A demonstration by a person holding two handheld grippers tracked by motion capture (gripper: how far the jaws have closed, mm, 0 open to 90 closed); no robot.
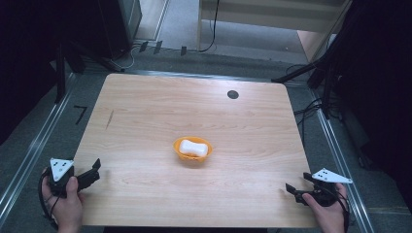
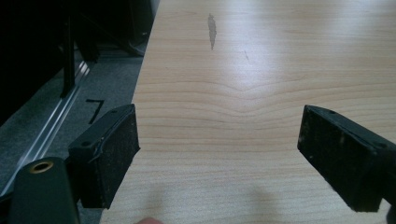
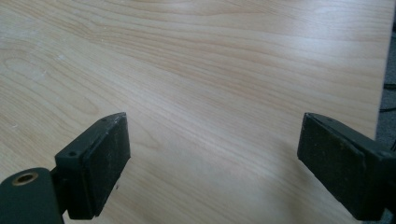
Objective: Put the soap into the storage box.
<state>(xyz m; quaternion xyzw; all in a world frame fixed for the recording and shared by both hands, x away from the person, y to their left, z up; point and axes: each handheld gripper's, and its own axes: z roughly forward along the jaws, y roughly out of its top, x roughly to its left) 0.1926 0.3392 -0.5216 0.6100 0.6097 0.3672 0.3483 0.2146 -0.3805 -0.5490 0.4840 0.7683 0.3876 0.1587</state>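
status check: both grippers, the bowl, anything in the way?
Left hand-held gripper open, empty, near-left table edge. Right hand-held gripper open, empty, near-right. Orange bowl mid-table, white block inside, untouched. Nothing between.

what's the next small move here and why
Probably bring the right gripper forward toward the small orange plastic bowl holding the white bone-shaped block: both grippers sit open and empty at the near corners of the light wooden table, away from the bowl.

I see 2 black handheld grippers, each topped by a pale grey 3-cornered plate dotted with small dark marks. The left gripper [image 1: 86, 175] trails a black cable looping by the hand [image 1: 65, 206]. The right gripper [image 1: 300, 190] has flat, matte black pads [image 3: 100, 165] with screw holes.
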